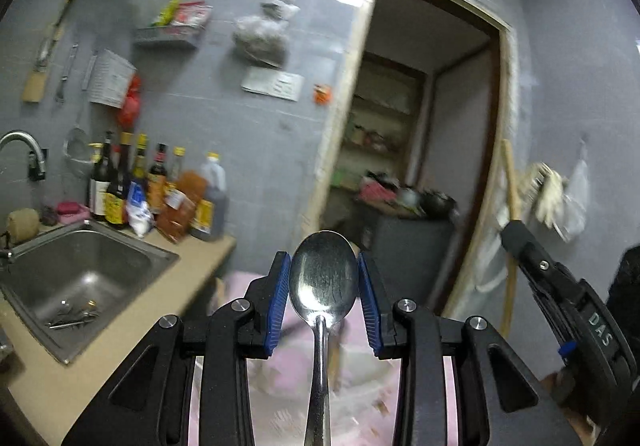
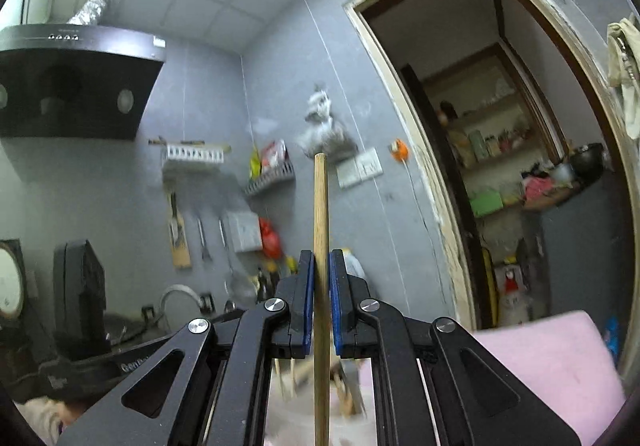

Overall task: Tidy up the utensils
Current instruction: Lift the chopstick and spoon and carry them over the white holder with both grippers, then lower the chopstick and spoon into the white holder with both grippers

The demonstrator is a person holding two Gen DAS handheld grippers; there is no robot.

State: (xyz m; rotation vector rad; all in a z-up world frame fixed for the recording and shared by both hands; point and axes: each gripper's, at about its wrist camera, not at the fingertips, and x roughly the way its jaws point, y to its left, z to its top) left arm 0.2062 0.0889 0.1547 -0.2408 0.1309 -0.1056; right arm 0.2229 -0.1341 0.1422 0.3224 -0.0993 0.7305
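Observation:
In the left wrist view my left gripper [image 1: 324, 286] is shut on a steel spoon [image 1: 323, 282]. The spoon's bowl sits upright between the blue pads and its handle runs down out of view. In the right wrist view my right gripper [image 2: 321, 286] is shut on a wooden chopstick [image 2: 321, 214] that stands upright and pokes well above the fingertips. The right gripper also shows at the right edge of the left wrist view [image 1: 516, 234], with the chopstick [image 1: 510, 174] rising from it. Both are held in the air above a pink surface [image 2: 552, 358].
A steel sink [image 1: 132, 246] with several utensils [image 1: 72, 318] in it lies at the left, with sauce bottles [image 1: 156, 190] behind it. Racks and tools hang on the grey wall [image 1: 248, 134]. A doorway [image 1: 420, 150] opens to a pantry. A range hood [image 2: 72, 82] hangs at the left.

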